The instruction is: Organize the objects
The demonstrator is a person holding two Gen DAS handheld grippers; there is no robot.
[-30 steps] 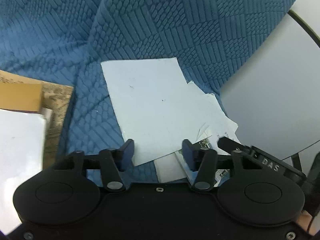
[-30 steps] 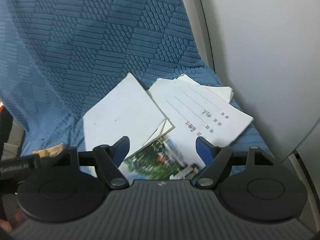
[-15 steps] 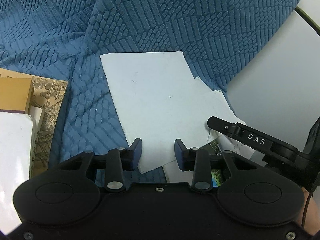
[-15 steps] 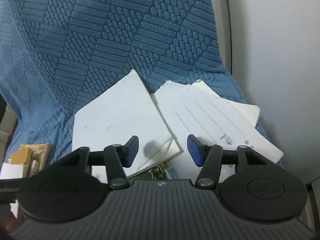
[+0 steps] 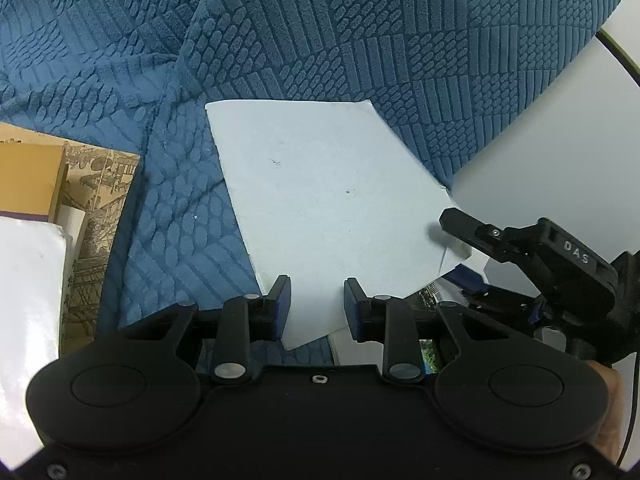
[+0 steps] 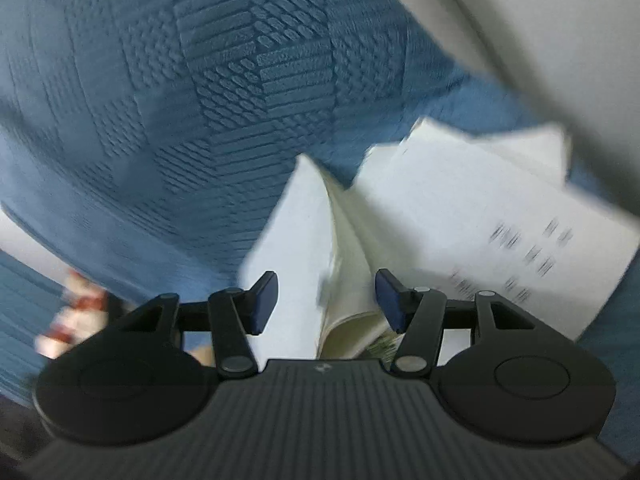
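The big blue quilted cover (image 5: 400, 40) fills the far half of both views, soft and rumpled, with a pale wall (image 6: 560, 40) on the right. On it lies the thing to be tidied — a white booklet (image 5: 320, 200), flat, its near corner reaching in between the left tongs. To its right, half under it, sits a loose spread of printed sheets (image 6: 500, 232), and at the far left a brown illustrated book (image 5: 100, 220) with a white stack (image 5: 28, 300) near it.

The left gripper (image 5: 316, 304) has just been closing, its blue pads now narrow either side of the booklet's near corner, yet a sliver of gap shows — not pinching, as far as I can see. The right gripper (image 6: 326, 300) has also been closing and now stands half spread, astride the booklet's raised cover edge in a blurred view; in the left view one black finger (image 5: 464, 224) sits at the booklet's right corner. Nothing looks gripped there.

How will it handle? Light, thin, floppy — the covers look set to splay and the pages to sag if taken by one corner. The spine side or both near corners together look the better hold, and the sheets beneath may slide on each other.
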